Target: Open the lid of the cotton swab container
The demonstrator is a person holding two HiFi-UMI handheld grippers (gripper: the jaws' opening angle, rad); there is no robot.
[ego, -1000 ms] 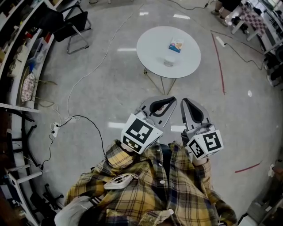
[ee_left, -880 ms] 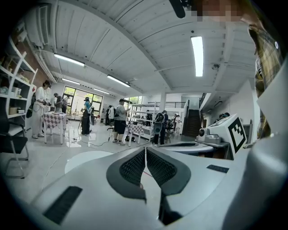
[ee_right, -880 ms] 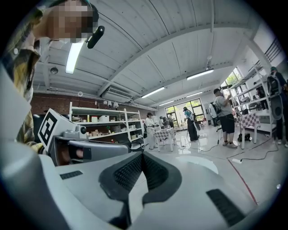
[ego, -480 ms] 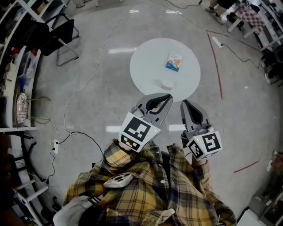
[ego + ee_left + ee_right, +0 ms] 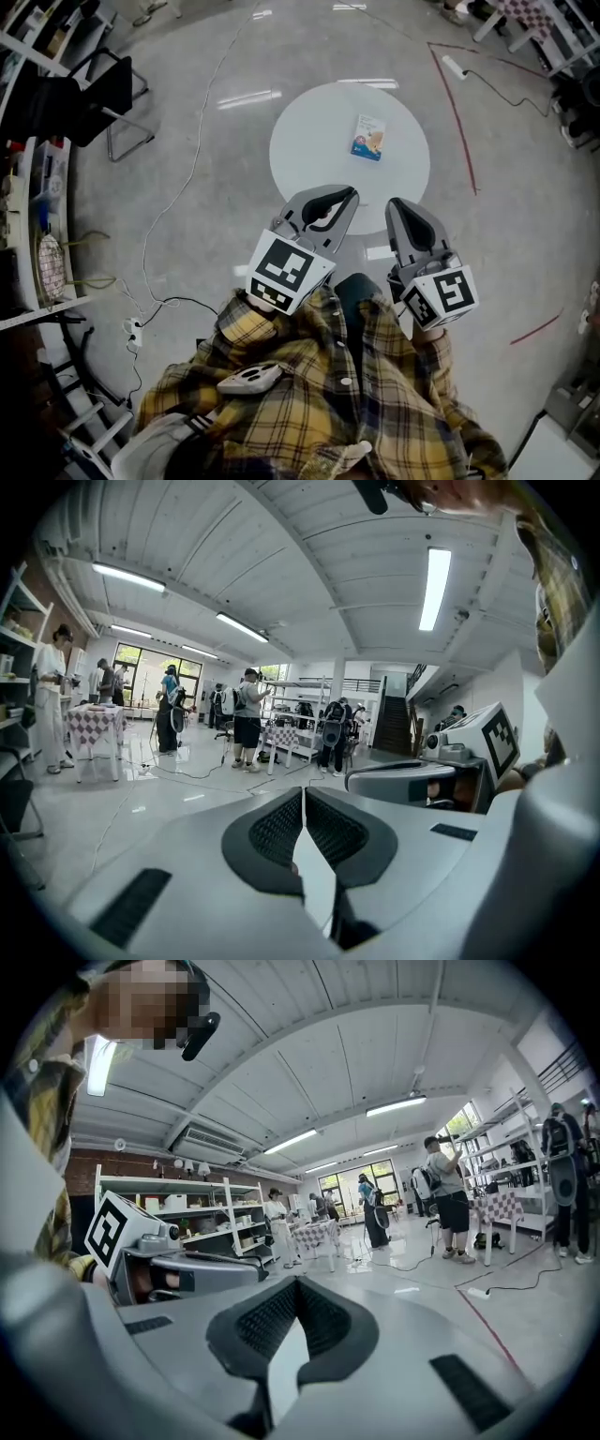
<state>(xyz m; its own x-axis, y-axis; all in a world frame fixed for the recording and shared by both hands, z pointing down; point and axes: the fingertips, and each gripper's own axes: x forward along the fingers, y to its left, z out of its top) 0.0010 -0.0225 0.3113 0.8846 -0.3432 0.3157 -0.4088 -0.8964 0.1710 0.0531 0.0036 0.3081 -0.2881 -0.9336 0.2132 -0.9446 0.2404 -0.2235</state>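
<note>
Head view: round white table (image 5: 314,141) sits upper centre of frame. A small flat pack (image 5: 369,137) w/ blue-orange print lies on it, a bit right of centre. The cotton swab container can't be made out in any view. The pack is the only item that shows on the table top, and can't tell if it's the container.

Left gripper (image 5: 352,193) is at mid-frame. Its tip overlaps the table's near rim, below and slightly left of the pack, and covers part of the top there. Right gripper (image 5: 395,202) is just beside it on the right, tip also at the near rim, below-right of the pack. Both are apart from the pack, and can't tell their height over the table.

Left gripper view: ribbed pads (image 5: 281,829) meet at the tip, jaws fully closed, nothing between them. Right gripper view: same, pads (image 5: 267,1321) closed together and empty. Both views look out level across a hall w/ people (image 5: 248,719) and shelving (image 5: 202,1218); neither shows the table.

Bottom of the head view: the person's plaid shirt (image 5: 309,403).
</note>
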